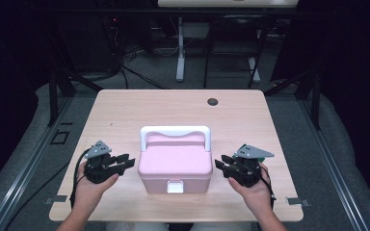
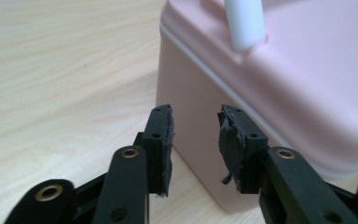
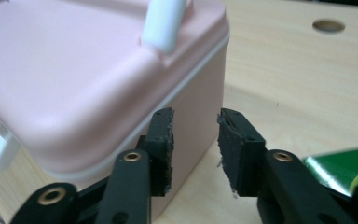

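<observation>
A pink box [image 1: 175, 163] with a white handle [image 1: 175, 132] and a white front latch [image 1: 175, 186] stands near the front middle of the wooden bench [image 1: 125, 110]. The left gripper [image 1: 125, 161] is held just beside the box's left wall, the right gripper [image 1: 220, 166] just beside its right wall; neither touches it. In both gripper views the fingers [image 2: 161, 140] stand apart with nothing between them.

Handling, as a judgement: the shell looks like rigid moulded plastic, smooth and probably slippery against the pads. Weight depends on contents, which are hidden under the closed lid. The raised handle offers the most secure hold for lifting; the latch is the point to work for opening; the flat side walls suit steadying only
</observation>
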`<state>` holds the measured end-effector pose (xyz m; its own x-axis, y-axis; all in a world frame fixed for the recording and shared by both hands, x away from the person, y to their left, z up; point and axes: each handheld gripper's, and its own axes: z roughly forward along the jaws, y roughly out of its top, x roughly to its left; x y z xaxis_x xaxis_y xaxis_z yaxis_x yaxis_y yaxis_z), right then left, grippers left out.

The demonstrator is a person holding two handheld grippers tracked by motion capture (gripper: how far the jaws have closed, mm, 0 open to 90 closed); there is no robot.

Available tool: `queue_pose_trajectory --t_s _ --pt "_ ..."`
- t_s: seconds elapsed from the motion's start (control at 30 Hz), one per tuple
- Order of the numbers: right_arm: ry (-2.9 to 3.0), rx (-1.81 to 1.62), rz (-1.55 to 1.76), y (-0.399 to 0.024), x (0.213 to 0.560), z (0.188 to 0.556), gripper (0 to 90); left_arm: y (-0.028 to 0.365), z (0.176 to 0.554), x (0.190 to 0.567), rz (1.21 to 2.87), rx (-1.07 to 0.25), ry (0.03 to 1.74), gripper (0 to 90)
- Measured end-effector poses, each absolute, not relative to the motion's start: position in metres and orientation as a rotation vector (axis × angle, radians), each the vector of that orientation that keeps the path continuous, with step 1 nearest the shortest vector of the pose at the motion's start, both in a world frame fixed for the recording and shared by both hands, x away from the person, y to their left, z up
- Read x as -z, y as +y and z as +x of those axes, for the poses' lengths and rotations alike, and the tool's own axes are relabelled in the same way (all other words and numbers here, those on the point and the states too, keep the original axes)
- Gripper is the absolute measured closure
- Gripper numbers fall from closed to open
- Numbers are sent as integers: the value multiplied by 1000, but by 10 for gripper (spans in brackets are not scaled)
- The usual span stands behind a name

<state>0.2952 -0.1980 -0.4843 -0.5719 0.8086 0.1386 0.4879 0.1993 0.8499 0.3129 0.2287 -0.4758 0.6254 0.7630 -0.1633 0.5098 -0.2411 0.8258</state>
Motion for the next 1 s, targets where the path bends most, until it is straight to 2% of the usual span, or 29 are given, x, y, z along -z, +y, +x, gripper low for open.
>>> queue_pose_trajectory --t_s 0.3,0.7,0.9,1.0 --pt "2187 -1472 1171 -197 452 318 568 217 332 440 1924 -339 927 529" --pt "2218 -1524 1163 -182 457 336 572 194 347 446 1937 -285 899 519" --pt "2216 -1485 1122 -179 456 333 663 189 344 449 1942 -310 878 585" --pt "2200 -1468 1095 -178 455 329 701 189 340 447 1955 -348 872 648"
